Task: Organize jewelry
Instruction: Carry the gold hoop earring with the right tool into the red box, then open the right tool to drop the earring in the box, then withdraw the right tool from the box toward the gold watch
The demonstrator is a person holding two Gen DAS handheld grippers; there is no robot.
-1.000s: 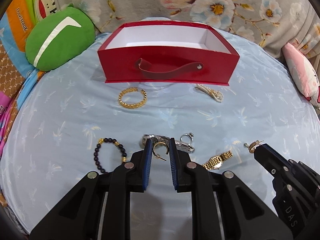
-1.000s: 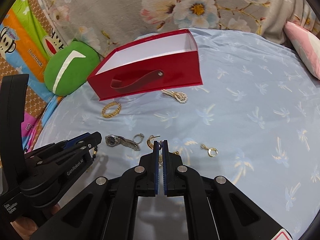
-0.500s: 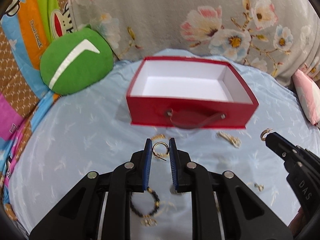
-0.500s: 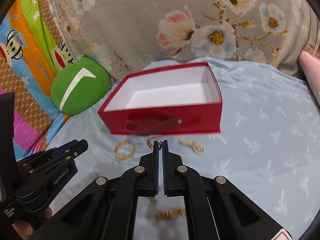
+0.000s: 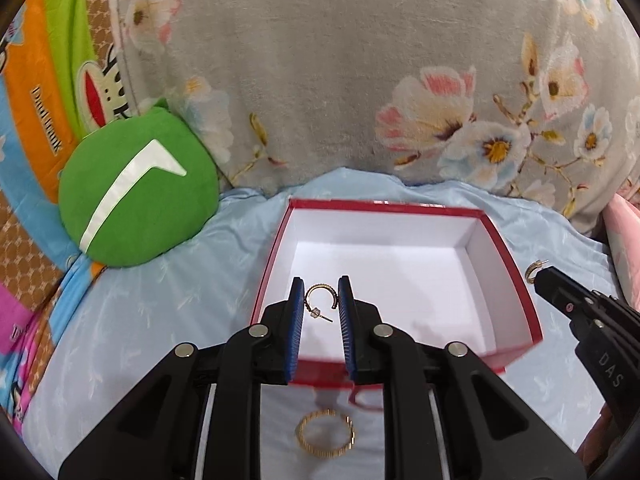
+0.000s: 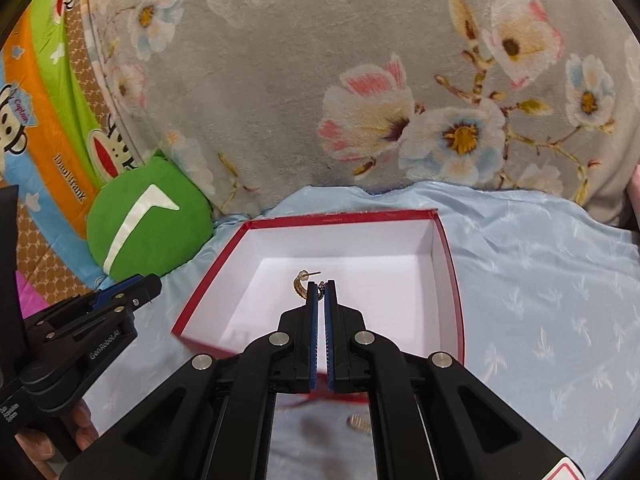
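Two gold hoop earrings are in my grip, one per gripper, and both hang over the open red box [image 5: 516, 276]. My left gripper [image 5: 321, 300] has its fingers clenched on the left hoop earring [image 5: 319, 295], which spans the gap between the blue pads with its post pointing down and to the right. Seen through my left wrist camera, that earring sits above the near left part of the box's white floor. My right gripper [image 6: 320, 294] has its fingers pressed nearly together, pinching the right hoop earring [image 6: 301, 285] at the very tips; the hoop sticks out to the left of the tips with its post pointing right. From the right wrist camera it is over the middle of the box's white interior. The left camera also catches the right gripper at its right edge, earring at its tip, just outside the box's right wall. I see nothing lying inside the box. It rests on a pale blue bedsheet [image 6: 552, 280]. A gold bracelet [image 5: 325, 432] lies on the sheet in front of the box, near its handle. A green cushion [image 5: 138, 200] lies to the left of the box, against a grey floral blanket [image 6: 320, 60].
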